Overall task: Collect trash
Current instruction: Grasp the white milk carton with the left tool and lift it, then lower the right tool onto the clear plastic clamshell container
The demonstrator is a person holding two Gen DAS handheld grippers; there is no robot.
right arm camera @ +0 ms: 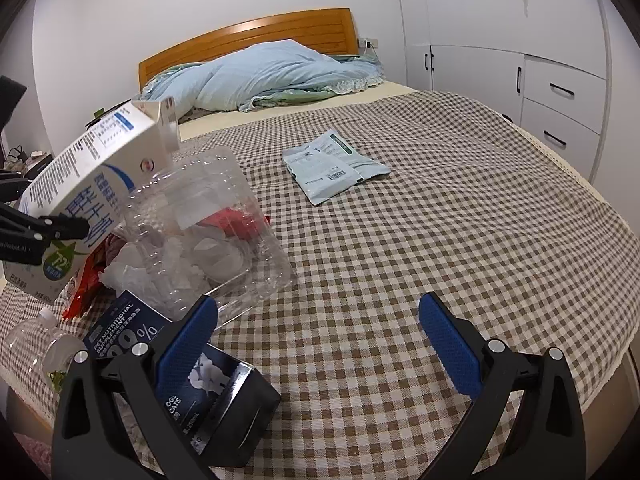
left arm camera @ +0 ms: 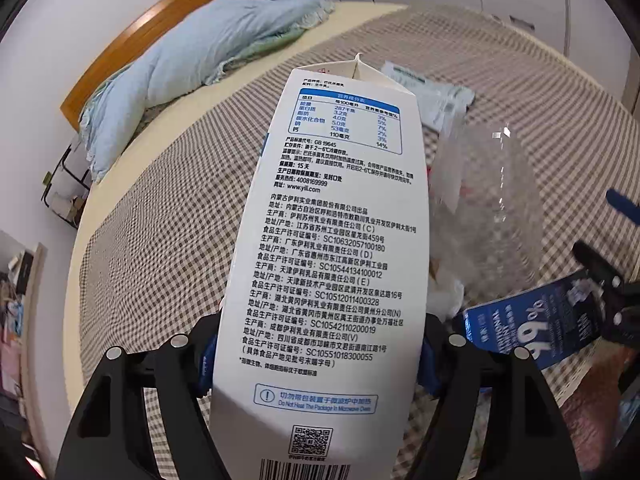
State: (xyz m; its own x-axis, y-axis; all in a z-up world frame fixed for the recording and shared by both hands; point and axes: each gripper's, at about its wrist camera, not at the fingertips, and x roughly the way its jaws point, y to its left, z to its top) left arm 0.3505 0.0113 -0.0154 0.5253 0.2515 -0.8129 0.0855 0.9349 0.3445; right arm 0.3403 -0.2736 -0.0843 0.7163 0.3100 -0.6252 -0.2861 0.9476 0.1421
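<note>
Two tongs work over the checked bed (right arm camera: 440, 216): the left tongs (left arm camera: 316, 356) clamp a milk carton (left arm camera: 332, 240), lifted at frame centre, while the right tongs (right arm camera: 320, 320) gape empty at lower frame, beside a clear plastic box (right arm camera: 208, 232) and dark carton (right arm camera: 224, 392).

Landmark: clamshell tray (right arm camera: 208, 236), on the bed (right arm camera: 440, 240) near its foot. Carton (right arm camera: 92, 184) tilted just left of tray, off the cover, between the left gripper (left arm camera: 320, 360) jaws. Wrapper (right arm camera: 82, 284) and tissue (right arm camera: 128, 272) at tray's near-left. Box (right arm camera: 224, 384) in front of tray. Bottle (right arm camera: 44, 348) left of box. Pouch (right arm camera: 334, 166) behind tray, rightward, well apart. Pillows (right arm camera: 260, 76) far behind, at headboard (right arm camera: 248, 34).
</note>
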